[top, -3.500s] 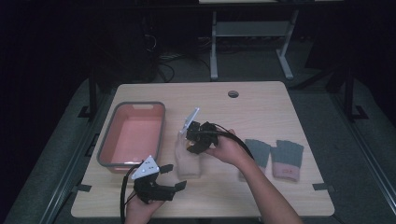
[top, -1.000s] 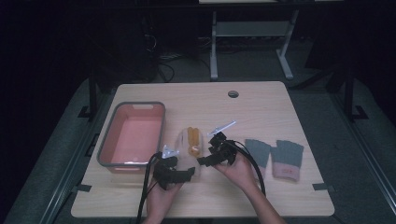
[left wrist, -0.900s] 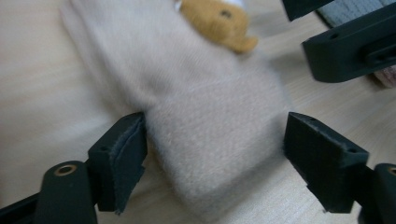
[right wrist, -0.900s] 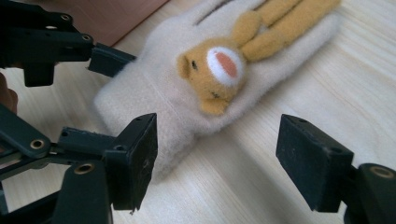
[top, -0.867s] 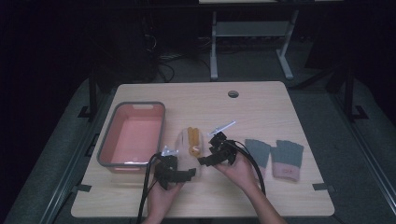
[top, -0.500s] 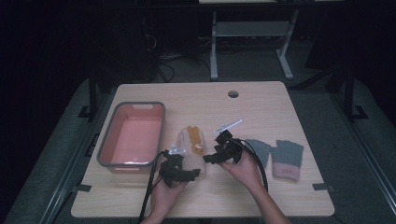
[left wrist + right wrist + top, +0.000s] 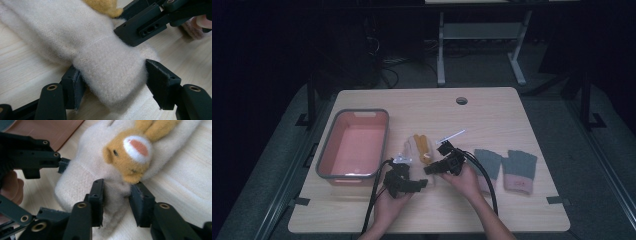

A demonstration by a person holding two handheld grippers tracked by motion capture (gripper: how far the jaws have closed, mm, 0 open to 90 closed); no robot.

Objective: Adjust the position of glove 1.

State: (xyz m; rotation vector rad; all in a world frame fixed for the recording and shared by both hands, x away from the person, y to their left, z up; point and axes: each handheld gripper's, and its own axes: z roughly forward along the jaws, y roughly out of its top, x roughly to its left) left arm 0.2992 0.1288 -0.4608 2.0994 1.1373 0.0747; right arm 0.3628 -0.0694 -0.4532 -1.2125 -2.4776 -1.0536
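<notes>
- High view: a cream glove (image 7: 413,149) w/ a yellow animal patch (image 7: 422,145) lay on the table (image 7: 492,112), just right of the pink tray (image 7: 354,145). One tray, counted; its bottom was bare. Two grey gloves w/ pink cuffs (image 7: 506,169) lay side by side at the right, apart from the cream one. Left gripper (image 7: 416,181) sat at the cream glove's near end, right gripper (image 7: 430,169) at its right edge. Jaw tips too small & dark here to read the grip. Near end of the glove was hidden by both tools. Whether the cream glove was one or a stacked pair, can't tell.
- Left gripper view: the cream glove's cuff (image 7: 112,75) sat between the two pads (image 7: 161,82). Jaws had just been closing; both pads touched the fluff at each side, so it was gripping the cuff. Glove's far end was cut off at the frame top. The right gripper's black jaw lay across the top right, on the glove.
- Right gripper view: jaws had just been closing too, now pinching a bunched fold of cream fabric just under the patch (image 7: 132,152). Patch ears ran out of frame at the top. Left gripper's jaw & a bit of hand (image 7: 10,187) showed at the left, tray corner (image 7: 50,127) at top left.
</notes>
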